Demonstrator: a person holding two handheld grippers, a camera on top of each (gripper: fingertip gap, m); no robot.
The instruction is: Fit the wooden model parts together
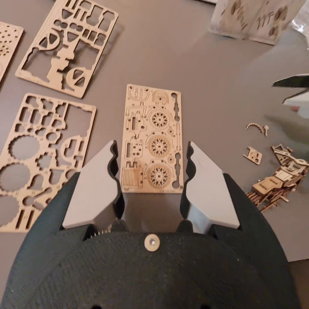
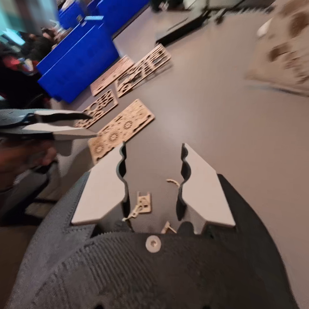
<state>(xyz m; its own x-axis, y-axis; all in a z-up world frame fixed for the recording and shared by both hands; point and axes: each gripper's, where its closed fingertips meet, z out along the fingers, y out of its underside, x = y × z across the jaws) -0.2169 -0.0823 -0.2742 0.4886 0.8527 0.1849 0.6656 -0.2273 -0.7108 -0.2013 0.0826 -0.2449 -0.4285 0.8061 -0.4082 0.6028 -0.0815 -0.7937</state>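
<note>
While both gape empty, left tongs [image 1: 151, 143] overhang the wheel sheet [image 1: 153, 138].

Shared workroom or lab, grey worktable [image 2: 217, 117], blue bins [image 2: 80, 63] alongside, person seated beyond [image 2: 25, 66]

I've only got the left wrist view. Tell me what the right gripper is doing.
Observer: The right gripper is open and holds nothing, above the table.
Operator: Name what lies under it.
Observer: A small flat slotted piece lies on the table between its fingers, touching neither.
Operator: Report what's past the sheets.
Observer: Blue bins stand just beyond the cut-out sheets.
</note>
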